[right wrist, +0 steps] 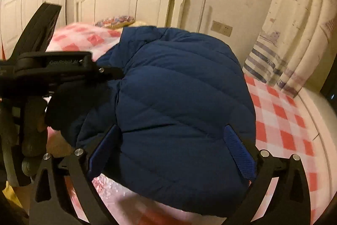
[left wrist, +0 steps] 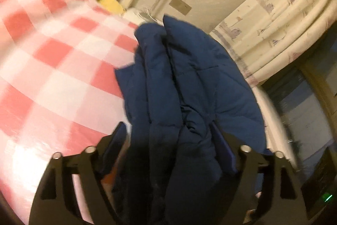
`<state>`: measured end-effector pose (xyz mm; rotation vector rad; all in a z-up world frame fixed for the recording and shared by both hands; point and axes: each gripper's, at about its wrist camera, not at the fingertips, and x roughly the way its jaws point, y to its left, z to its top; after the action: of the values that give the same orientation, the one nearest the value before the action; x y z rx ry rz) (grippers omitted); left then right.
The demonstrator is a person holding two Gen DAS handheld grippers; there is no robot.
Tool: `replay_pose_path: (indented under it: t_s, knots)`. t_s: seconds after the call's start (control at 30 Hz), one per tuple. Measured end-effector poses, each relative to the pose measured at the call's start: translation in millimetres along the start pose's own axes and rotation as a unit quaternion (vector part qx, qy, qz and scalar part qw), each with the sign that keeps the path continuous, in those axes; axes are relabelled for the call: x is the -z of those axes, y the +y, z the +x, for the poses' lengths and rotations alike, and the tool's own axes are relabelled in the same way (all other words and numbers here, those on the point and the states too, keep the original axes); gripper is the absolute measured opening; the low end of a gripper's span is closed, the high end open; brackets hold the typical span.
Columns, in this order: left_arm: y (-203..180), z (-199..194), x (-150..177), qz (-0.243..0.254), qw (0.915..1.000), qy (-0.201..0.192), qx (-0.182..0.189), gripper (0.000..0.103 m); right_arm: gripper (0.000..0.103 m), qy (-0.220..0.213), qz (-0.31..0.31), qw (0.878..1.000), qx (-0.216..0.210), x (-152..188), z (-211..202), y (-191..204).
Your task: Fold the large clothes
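— Nearest us in the left wrist view, our left hand-held gripper (left wrist: 168,136) stands spread wide, with a bunched edge of the blue puffer jacket (left wrist: 189,81) lying between its fingers; whether the pads actually press on it, we cannot tell.

— We read that as loose. The jacket lies on the bed (left wrist: 52,56), over the pink checked cover, folded into a rounded heap.

— Moving right, our right hand-held gripper (right wrist: 172,140) is also spread apart, hanging over the jacket's (right wrist: 179,88) quilted back, gripping nothing.

— We judge it light, soft and springy, and its smooth shell is probably slippery. A shallow pinch would likely slide off.

— So we would take it at a seam or a doubled edge, both layers deep between the pads, one hand-held gripper at each side, and press the air out as we fold.
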<state>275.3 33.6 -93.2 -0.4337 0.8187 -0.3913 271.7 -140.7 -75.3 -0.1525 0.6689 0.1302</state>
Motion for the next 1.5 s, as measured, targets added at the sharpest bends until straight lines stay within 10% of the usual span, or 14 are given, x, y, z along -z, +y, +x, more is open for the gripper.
replay_pose_path:
  t_s: [0.07,0.2,0.37,0.47,0.9,1.5]
  knots:
    - [-14.9,-18.0,-3.4,0.042,0.9970,-0.032,-0.056,0.089,0.098,-0.003,0.025,1.000,-0.004,-7.2,-18.3,-8.1]
    - [-65.4,-92.3,-6.0,0.140,0.9617,-0.172,-0.162,0.101,0.099,-0.090,0.076,0.993,-0.001,-12.3,-84.1,-23.2]
    - [-122.1,-189.5,6.7,0.180,0.9217,-0.290,-0.184,0.101,0.099,-0.145,0.103,0.984,0.021,-15.2,-146.8,-35.2]
    - [-138.1,-217.4,24.2,0.189,0.9137,-0.304,-0.192,0.101,0.099,-0.161,0.111,0.980,0.026,-12.5,-168.2,-35.6]
    - [-140.0,-173.3,79.4,0.228,0.9323,-0.207,-0.190,0.101,0.099,-0.141,0.121,0.982,0.030,12.2,-170.8,-28.3]
    - [-125.1,-170.7,85.6,0.215,0.9403,-0.188,-0.185,0.101,0.099,-0.138,0.088,0.986,0.041,13.3,-168.7,-8.5]
